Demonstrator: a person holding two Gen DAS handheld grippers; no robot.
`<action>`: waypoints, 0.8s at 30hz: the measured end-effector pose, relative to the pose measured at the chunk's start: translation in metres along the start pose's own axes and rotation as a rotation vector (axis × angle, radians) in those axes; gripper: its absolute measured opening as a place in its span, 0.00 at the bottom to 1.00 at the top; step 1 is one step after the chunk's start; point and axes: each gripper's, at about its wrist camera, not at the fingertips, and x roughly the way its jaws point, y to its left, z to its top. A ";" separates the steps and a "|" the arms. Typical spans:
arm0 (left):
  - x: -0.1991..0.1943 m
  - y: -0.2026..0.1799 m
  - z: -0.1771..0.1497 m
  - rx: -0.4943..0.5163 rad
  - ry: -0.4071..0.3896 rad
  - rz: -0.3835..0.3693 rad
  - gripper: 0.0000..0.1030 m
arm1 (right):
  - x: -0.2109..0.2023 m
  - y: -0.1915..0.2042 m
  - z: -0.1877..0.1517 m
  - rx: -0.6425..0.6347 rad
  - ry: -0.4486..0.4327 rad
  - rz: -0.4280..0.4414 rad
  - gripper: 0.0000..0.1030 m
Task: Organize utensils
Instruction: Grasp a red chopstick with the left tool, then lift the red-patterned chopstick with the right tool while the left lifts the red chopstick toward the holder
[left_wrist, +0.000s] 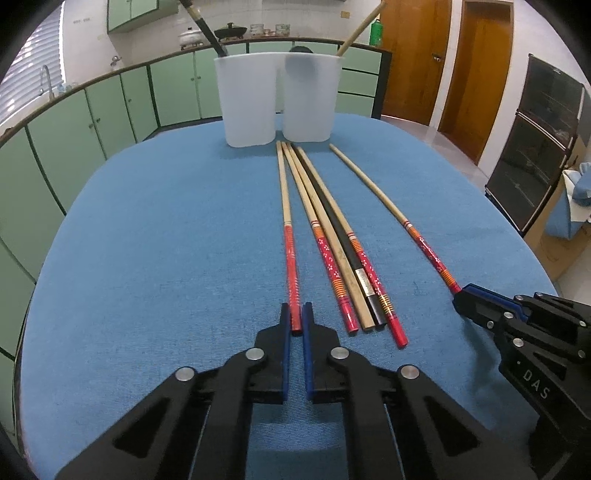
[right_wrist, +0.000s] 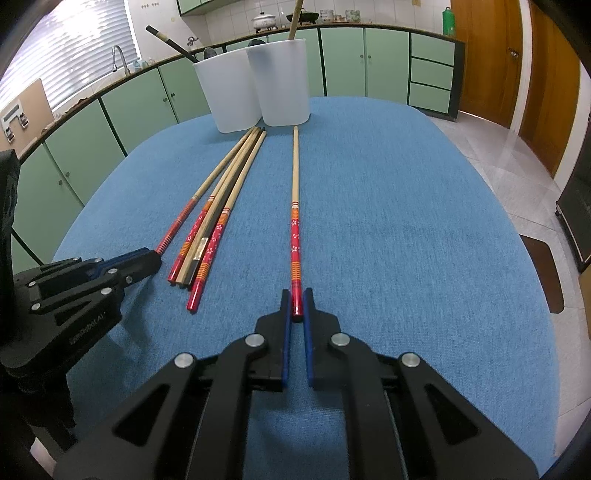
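Observation:
Several long chopsticks lie on the blue tablecloth (left_wrist: 147, 240), tips toward two white cups (left_wrist: 247, 99). My left gripper (left_wrist: 296, 314) is shut on the red end of the leftmost chopstick (left_wrist: 286, 206), which rests on the cloth. My right gripper (right_wrist: 296, 299) is shut on the red end of a separate chopstick (right_wrist: 295, 192) lying to the right. A bundle of several chopsticks (left_wrist: 332, 236), one black, lies between them. The left cup holds a black chopstick (left_wrist: 207, 29); the right cup (left_wrist: 310, 96) holds a wooden one (left_wrist: 360, 29).
Green kitchen cabinets (left_wrist: 110, 107) curve behind the table. Wooden doors (left_wrist: 443, 62) and a dark glass cabinet (left_wrist: 535, 147) stand at the right. The table edge drops to a tiled floor (right_wrist: 517, 155) on the right.

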 end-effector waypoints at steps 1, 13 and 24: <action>0.000 0.001 0.000 -0.006 -0.001 -0.002 0.06 | 0.000 0.000 0.000 -0.001 -0.001 -0.001 0.05; -0.048 0.002 0.010 0.009 -0.105 0.014 0.06 | -0.035 0.002 0.014 0.005 -0.065 0.022 0.05; -0.112 0.011 0.051 0.001 -0.287 -0.003 0.05 | -0.096 -0.004 0.060 -0.001 -0.224 0.051 0.05</action>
